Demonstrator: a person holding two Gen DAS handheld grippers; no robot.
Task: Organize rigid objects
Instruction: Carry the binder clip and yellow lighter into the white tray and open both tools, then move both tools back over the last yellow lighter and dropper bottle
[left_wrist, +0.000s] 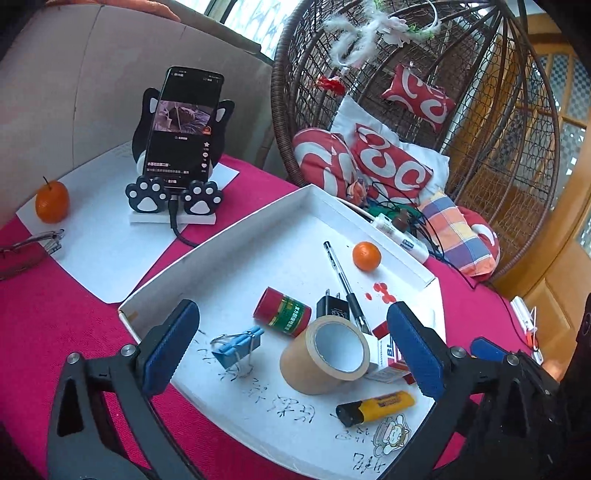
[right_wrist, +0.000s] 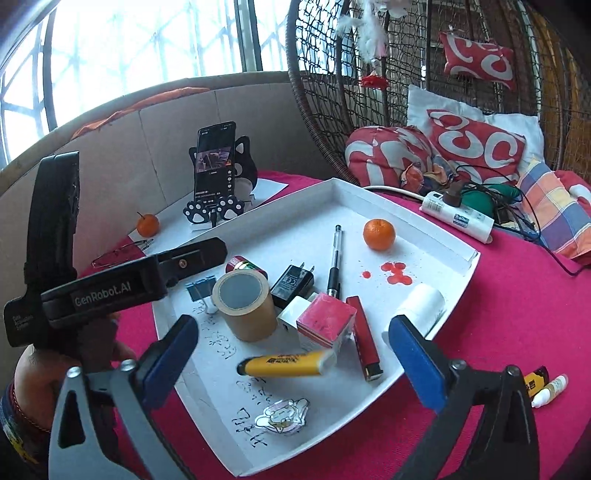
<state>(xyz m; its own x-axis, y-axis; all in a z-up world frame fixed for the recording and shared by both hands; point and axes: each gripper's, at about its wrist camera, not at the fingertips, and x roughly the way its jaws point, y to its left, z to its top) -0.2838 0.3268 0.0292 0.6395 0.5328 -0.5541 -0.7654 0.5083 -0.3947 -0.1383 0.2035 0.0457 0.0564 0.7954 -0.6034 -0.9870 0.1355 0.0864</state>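
Lying flat in white tray (right_wrist: 436, 236), pen (right_wrist: 335, 258) points away lengthwise; both hand-held grippers (left_wrist: 291, 354) (right_wrist: 291, 354) wide open, empty

two small round orange tangerines: one in the shallow white cardboard tray (right_wrist: 458, 273) near its far edge (right_wrist: 379, 234), one on the white paper sheet (left_wrist: 96, 254) at the surface's far left (left_wrist: 52, 201). two lighters in the tray: a yellow plastic one (right_wrist: 284, 363) and a slim red one (right_wrist: 364, 338). one roll of tan tape (right_wrist: 244, 306), one black wall charger (right_wrist: 291, 280), one black-tipped clear pen (right_wrist: 335, 258), one blue binder clip (left_wrist: 238, 345), one red and green cylindrical canister (left_wrist: 282, 312), one red-topped small box (right_wrist: 325, 319), one white roll (right_wrist: 423, 304). one black phone (left_wrist: 183, 129) on one cat-shaped stand (left_wrist: 173, 199). one white power strip (right_wrist: 456, 216).
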